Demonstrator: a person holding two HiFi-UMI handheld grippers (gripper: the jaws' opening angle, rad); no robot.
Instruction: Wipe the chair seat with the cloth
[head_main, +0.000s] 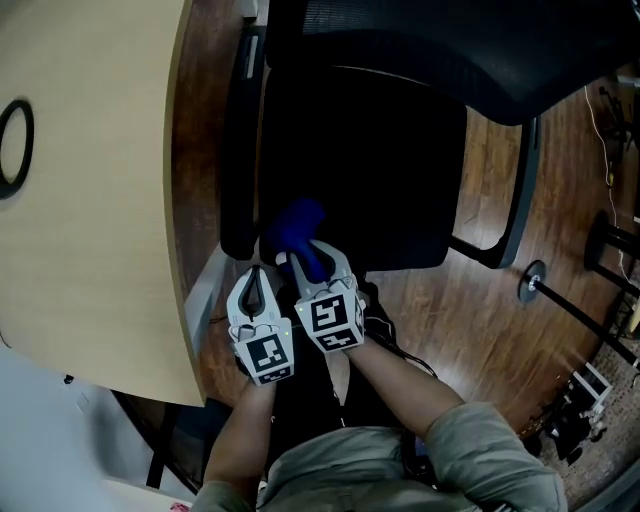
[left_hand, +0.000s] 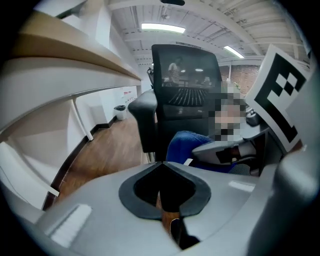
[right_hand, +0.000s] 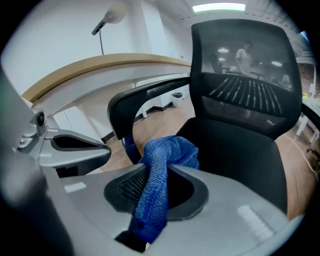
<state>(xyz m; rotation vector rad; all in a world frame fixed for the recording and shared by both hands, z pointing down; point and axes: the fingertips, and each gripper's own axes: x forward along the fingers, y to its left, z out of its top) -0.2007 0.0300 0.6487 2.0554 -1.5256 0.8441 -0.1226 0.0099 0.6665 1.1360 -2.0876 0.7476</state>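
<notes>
1. Head view: the cloth (head_main: 298, 232) is a deep blue, knitted rag with a nubby weave. It is bunched into a soft lump over the near left corner of the chair seat (head_main: 380, 170). Whether it presses on the seat I cannot tell.
2. Right gripper view: the right tool (right_hand: 157, 167) is clamped on the cloth. One twisted strand runs down between the jaws and the loose bulk billows out beyond the tips.
3. Seat is black, matte and broad with rounded corners. The backrest (head_main: 450, 50) is black mesh with ribbed bands behind it, and it curves over the far edge of the seat.
4. A black padded armrest (head_main: 240, 150), long and narrow, runs along the seat's left side, between the seat and the surface (head_main: 90, 200).
5. The surface is pale wood laminate with a curved edge and carries a black ring (head_main: 15, 145). The floor (head_main: 560, 200) is dark reddish wood planks.
6. The left tool (left_hand: 161, 164) has its jaws together at the tips with nothing between them. It sits just left of the right tool and a little nearer the person, almost touching it.
7. Both tools point away from the person toward the seat and are tilted downward, marker cubes facing up. The left forearm (head_main: 245, 430) is bare; the right arm wears a grey-green sleeve (head_main: 480, 440).
</notes>
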